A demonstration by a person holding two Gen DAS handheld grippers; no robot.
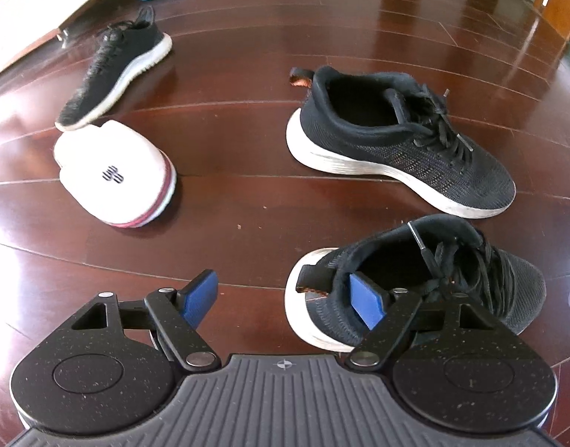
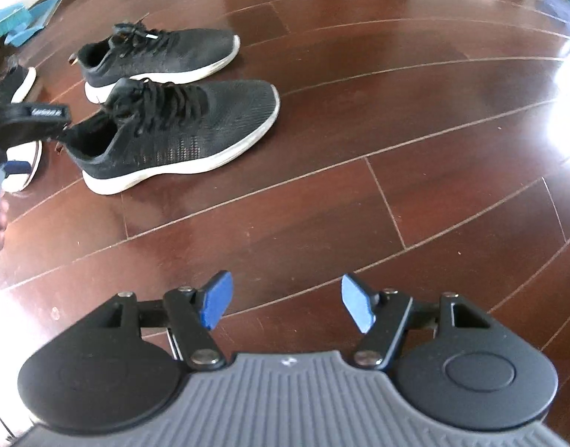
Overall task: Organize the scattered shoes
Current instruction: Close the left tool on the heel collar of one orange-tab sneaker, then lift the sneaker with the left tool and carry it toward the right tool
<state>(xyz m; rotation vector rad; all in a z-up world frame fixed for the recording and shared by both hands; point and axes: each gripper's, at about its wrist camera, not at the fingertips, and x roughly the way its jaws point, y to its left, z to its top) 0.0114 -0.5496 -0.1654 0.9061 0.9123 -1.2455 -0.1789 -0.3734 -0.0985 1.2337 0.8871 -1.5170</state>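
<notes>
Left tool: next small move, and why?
Probably shut the left tool on the heel collar of the near black sneaker. It is open, and its right pad seems to sit at the collar by the pull tab. The matching sneaker lies just beyond, so pairing is a short shift.

Taking the near sneaker (image 1: 426,283) as landmark: a second sneaker (image 1: 396,141) lies just behind it on the floor (image 1: 247,111). A slipper (image 1: 117,175) lies well to its left, a third sneaker (image 1: 113,67) behind the slipper.
</notes>
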